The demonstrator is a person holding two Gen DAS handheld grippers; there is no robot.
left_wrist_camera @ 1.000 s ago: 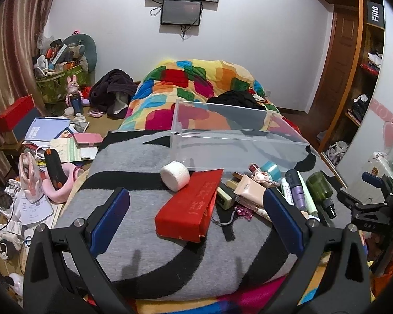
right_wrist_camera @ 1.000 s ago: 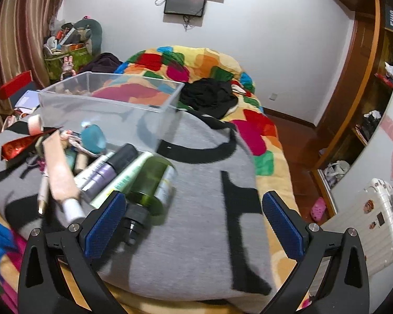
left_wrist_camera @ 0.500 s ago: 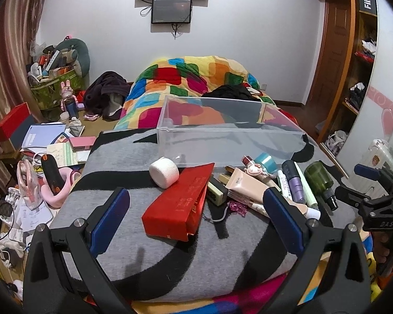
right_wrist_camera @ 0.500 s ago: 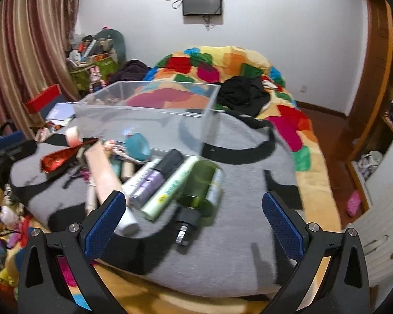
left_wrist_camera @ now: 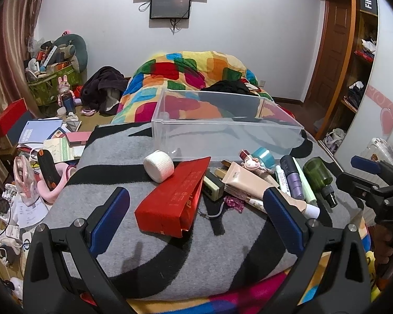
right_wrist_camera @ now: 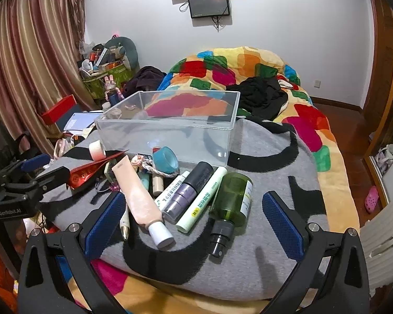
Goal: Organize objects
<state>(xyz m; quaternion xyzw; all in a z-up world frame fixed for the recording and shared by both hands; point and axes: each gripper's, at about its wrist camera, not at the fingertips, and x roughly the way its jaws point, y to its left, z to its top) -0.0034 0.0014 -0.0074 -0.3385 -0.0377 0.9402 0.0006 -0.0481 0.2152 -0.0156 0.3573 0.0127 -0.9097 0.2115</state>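
An empty clear plastic bin (left_wrist_camera: 222, 130) (right_wrist_camera: 170, 128) stands on a grey and black blanket (left_wrist_camera: 170, 248) (right_wrist_camera: 269, 162). In front of it lie a red pouch (left_wrist_camera: 175, 196), a white roll (left_wrist_camera: 159, 166), a teal tape roll (right_wrist_camera: 166, 159), a peach tube (right_wrist_camera: 138, 196), a purple bottle (right_wrist_camera: 186, 193), a pale green tube (right_wrist_camera: 203, 200) and a green spray bottle (right_wrist_camera: 229, 201). My left gripper (left_wrist_camera: 196, 217) is open above the red pouch. My right gripper (right_wrist_camera: 192, 219) is open over the tubes and bottles. Neither holds anything.
A colourful quilt (left_wrist_camera: 191, 73) with dark clothes (right_wrist_camera: 259, 94) lies behind the bin. Papers, a red box (left_wrist_camera: 9, 116) and pink items clutter the floor at the left. A wooden shelf (left_wrist_camera: 359, 65) and a white suitcase (right_wrist_camera: 387, 230) stand at the right.
The right gripper has swung left and pulled back, so the bottles and tubes now sit between its fingers. The left gripper has shifted slightly, with the red pouch more central.
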